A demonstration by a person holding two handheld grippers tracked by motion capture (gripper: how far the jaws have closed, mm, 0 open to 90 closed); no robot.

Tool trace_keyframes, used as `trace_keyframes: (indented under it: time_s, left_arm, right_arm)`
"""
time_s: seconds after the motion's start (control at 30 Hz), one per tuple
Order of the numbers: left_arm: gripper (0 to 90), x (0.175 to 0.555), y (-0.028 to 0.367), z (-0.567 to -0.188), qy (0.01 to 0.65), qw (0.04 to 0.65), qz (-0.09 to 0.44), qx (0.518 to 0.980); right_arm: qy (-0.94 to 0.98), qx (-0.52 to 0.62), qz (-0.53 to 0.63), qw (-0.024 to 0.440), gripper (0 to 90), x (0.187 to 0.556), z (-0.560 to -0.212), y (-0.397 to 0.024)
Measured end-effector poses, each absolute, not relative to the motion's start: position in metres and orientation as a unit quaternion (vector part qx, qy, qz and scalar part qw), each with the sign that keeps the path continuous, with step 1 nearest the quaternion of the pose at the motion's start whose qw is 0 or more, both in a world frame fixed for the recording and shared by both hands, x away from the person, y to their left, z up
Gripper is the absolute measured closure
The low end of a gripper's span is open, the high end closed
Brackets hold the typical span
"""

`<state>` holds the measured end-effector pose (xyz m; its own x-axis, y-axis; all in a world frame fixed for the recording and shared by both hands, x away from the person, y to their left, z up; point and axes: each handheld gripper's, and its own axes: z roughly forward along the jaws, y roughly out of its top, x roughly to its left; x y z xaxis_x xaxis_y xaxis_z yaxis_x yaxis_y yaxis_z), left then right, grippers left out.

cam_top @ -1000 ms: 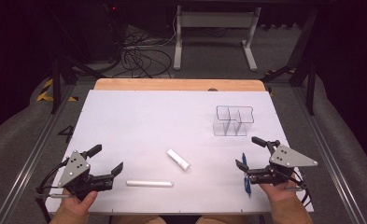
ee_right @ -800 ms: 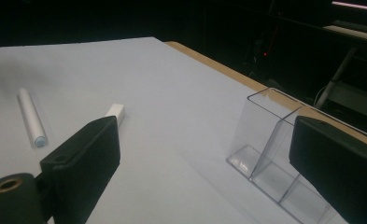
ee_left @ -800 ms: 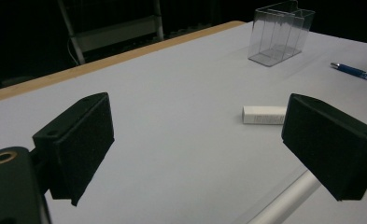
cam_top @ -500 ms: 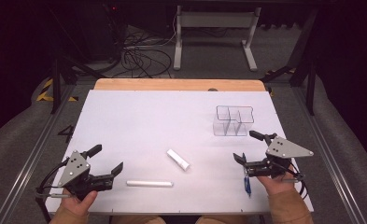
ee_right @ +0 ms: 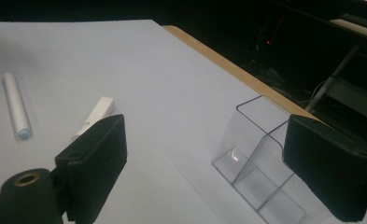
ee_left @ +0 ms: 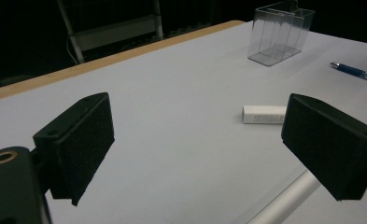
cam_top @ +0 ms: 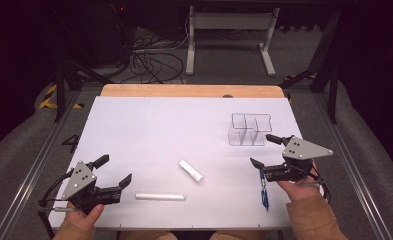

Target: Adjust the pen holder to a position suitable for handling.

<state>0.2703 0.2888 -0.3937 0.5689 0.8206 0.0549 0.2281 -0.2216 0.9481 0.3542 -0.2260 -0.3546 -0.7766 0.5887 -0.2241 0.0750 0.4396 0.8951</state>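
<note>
Both claws stood wide and empty, with the loose items unsorted on the counter.

The clear divided organizer (cam_top: 249,130) stood at about two o'clock on the white counter (cam_top: 149,130), empty. A blue pen (cam_top: 263,189) lay at four o'clock just beside the right claw (cam_top: 262,151), a short white eraser-like block (cam_top: 190,171) near centre, and a white tube (cam_top: 160,196) at six o'clock near the left claw (cam_top: 115,171). The organizer looked light and top-heavy, so a claw nudging its wall could probably tip or slide it; the round tube might roll away if pinched off-centre, and the pen could skid.
</note>
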Motion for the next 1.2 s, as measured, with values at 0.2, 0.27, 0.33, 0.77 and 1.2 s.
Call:
trace_keyframes:
  time_s: [0.2, 0.27, 0.33, 0.77, 1.2]
  left_arm:
    - [10.3, 0.270, 0.289, -0.394, 0.362, 0.508, 0.291, 0.725]
    - [10.3, 0.271, 0.289, -0.394, 0.362, 0.507, 0.291, 0.726]
    - [10.3, 0.271, 0.289, -0.394, 0.361, 0.507, 0.292, 0.726]
    - [10.3, 0.270, 0.289, -0.394, 0.361, 0.507, 0.292, 0.727]
    - [10.4, 0.271, 0.290, -0.394, 0.361, 0.505, 0.291, 0.728]
  right_arm:
    - [0.819, 0.209, 0.466, 0.260, 19.0, 0.367, -0.350, -0.225]
    - [0.822, 0.210, 0.461, 0.258, 19.6, 0.372, -0.350, -0.224]
    - [0.827, 0.213, 0.452, 0.258, 20.4, 0.377, -0.350, -0.223]
    - [0.851, 0.213, 0.408, 0.254, 25.7, 0.407, -0.349, -0.219]
    - [0.862, 0.223, 0.394, 0.229, 28.7, 0.431, -0.349, -0.217]
